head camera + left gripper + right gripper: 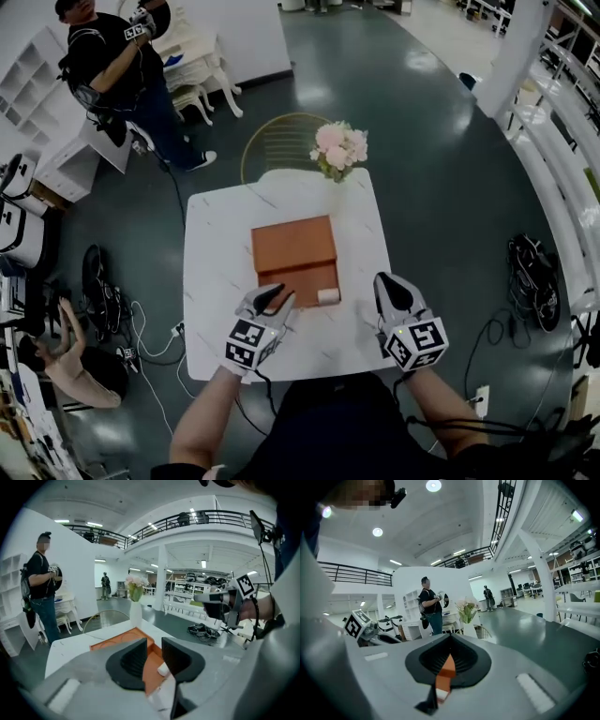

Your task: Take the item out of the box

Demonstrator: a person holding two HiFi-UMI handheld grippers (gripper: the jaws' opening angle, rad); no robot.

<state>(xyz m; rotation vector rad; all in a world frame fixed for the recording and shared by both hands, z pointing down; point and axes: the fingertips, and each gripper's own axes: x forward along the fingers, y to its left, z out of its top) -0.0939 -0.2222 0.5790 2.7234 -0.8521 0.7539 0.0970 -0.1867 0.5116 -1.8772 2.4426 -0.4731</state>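
Note:
An orange box (295,253) lies open on the white marble table (217,281). A small white item (328,296) sits in its near right corner. My left gripper (277,296) hovers over the box's near left edge, open and empty. In the left gripper view, the box (123,639) and the white item (163,670) show through the gap of the left gripper (153,656). My right gripper (389,284) is to the right of the box, apart from it. In the right gripper view, the right gripper (450,644) is shut, and only a sliver of the box (447,670) shows below its tips.
A white vase of pink flowers (339,150) stands at the table's far edge, with a gold wire chair (281,141) behind it. One person (122,66) stands at the far left and another (56,366) crouches by cables on the floor. More cables (534,281) lie at the right.

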